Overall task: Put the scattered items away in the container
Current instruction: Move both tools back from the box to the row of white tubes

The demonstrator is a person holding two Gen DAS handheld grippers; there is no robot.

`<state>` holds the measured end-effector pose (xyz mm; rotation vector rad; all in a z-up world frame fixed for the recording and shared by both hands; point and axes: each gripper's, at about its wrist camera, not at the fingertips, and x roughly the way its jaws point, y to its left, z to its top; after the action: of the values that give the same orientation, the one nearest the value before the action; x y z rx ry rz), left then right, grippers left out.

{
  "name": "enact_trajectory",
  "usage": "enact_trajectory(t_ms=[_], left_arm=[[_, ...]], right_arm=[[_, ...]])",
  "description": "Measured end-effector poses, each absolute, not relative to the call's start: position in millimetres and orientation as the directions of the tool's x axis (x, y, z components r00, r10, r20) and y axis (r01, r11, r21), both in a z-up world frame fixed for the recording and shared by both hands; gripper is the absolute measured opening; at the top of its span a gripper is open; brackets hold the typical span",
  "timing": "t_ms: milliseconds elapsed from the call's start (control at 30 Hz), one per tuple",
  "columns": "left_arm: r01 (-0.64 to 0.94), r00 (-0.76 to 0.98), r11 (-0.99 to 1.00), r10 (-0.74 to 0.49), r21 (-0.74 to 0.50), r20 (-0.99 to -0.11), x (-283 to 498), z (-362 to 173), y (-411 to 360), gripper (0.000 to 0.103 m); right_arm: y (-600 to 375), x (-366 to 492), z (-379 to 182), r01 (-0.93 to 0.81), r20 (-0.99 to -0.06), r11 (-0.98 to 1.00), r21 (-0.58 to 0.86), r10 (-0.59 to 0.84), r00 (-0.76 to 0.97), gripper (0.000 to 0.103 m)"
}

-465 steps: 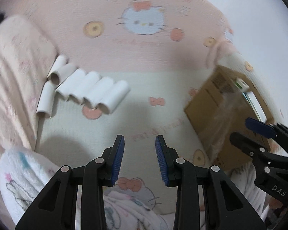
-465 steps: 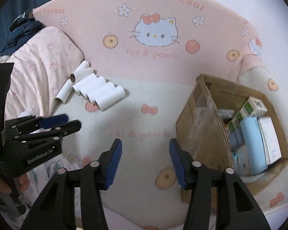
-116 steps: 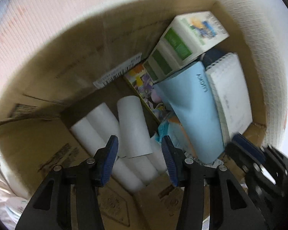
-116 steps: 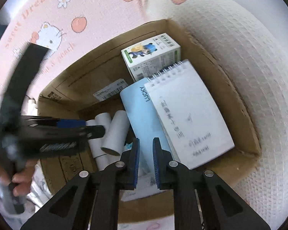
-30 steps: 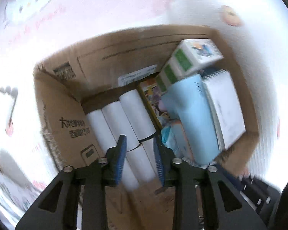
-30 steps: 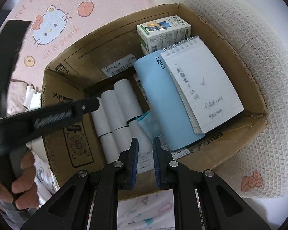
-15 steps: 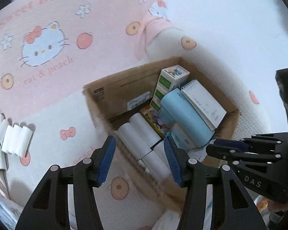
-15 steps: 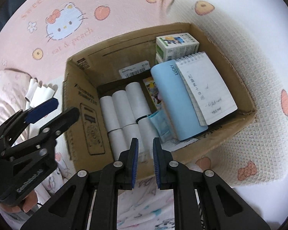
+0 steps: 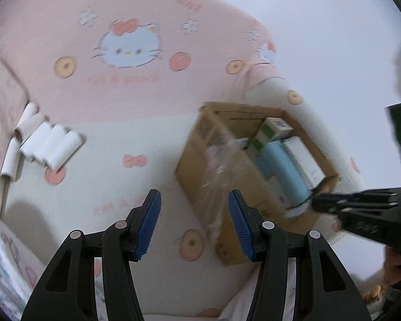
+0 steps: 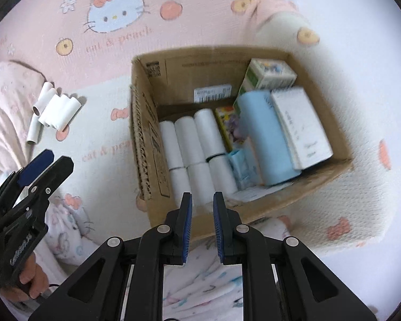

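A pile of white paper rolls [image 9: 50, 144] [image 10: 58, 109] lies on the pink cartoon-cat bedsheet at the far left. The open cardboard box [image 9: 243, 108] [image 10: 147, 144] stands to the right of them. In its left half lie several white rolls [image 10: 189, 144] in two rows. My left gripper [image 9: 193, 200] [image 10: 40, 165] hovers open and empty over the sheet between the pile and the box. Above the box's near edge, my right gripper [image 10: 202, 198] [image 9: 318, 203] is shut with nothing between its pads.
The box also holds a green-and-white carton [image 10: 267, 75], a light blue pouch [image 10: 264, 139] and a spiral notebook [image 10: 299, 125]. A pink quilted pillow [image 10: 8, 101] borders the rolls on the left. A white patterned blanket [image 10: 200, 281] lies at the front.
My left gripper has come out of the box and swung left over the sheet, and its jaws have widened. The right gripper has drawn back from the box, still shut.
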<state>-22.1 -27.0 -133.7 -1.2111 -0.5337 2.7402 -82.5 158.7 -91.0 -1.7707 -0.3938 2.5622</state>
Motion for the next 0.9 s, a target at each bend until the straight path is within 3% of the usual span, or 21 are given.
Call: enact_trajectory(t_ms=[133,233,367,533,633,700,800,900], left_arm=[[0.109,-0.654,-0.936,0.186,-0.335,-0.733,-22.4,-164.2,-46.0,0.057],[0.176,-0.642,-0.896,0.209,-0.408,-0.737,-17.6,-185.1,-71.7,0.057],[0.243,-0.631,-0.887,0.162,-0.392,-0.758,-13.3,-199.2,-96.7,0.057],[0.288,-0.66,-0.87,0.123,-0.4,-0.742,-2.2,-219.3,-129.0,0.057],[0.345,-0.688,-0.863,0.036,-0.37,-0.725,7.1,-240.9,-149.5,0.057],[0.401,-0.665,-0.818,0.052,-0.414,-0.745,6.1,-253.0,-165.2,0.057],[0.422,-0.717,-0.721,0.106,-0.55,-0.689,6.7,-256.3,-189.4,0.057],[0.426,-0.742,-0.719,0.069,-0.549,-0.667,2.1,-253.7,-200.6,0.057]], right_arm=[[139.5,-62.3,-77.4,0.155,-0.827,-0.94,-0.303,0.178,-0.533,0.012],[127.3,-48.5,-69.0,0.166,-0.776,-0.947,-0.276,0.118,-0.619,0.012],[114.3,-38.4,-70.1,0.228,-0.769,-0.958,-0.172,-0.014,-0.639,0.013],[93.7,-32.7,-91.3,0.246,-0.783,-0.957,-0.154,-0.034,-0.621,0.013],[81.1,-28.4,-104.5,0.262,-0.791,-0.958,-0.12,-0.067,-0.608,0.013],[75.2,-29.8,-113.0,0.26,-0.793,-0.963,-0.076,-0.099,-0.601,0.013],[62.6,-36.3,-125.8,0.282,-0.794,-0.958,-0.046,-0.136,-0.593,0.013],[42.0,-45.2,-138.7,0.324,-0.798,-0.943,-0.075,-0.138,-0.587,0.013]])
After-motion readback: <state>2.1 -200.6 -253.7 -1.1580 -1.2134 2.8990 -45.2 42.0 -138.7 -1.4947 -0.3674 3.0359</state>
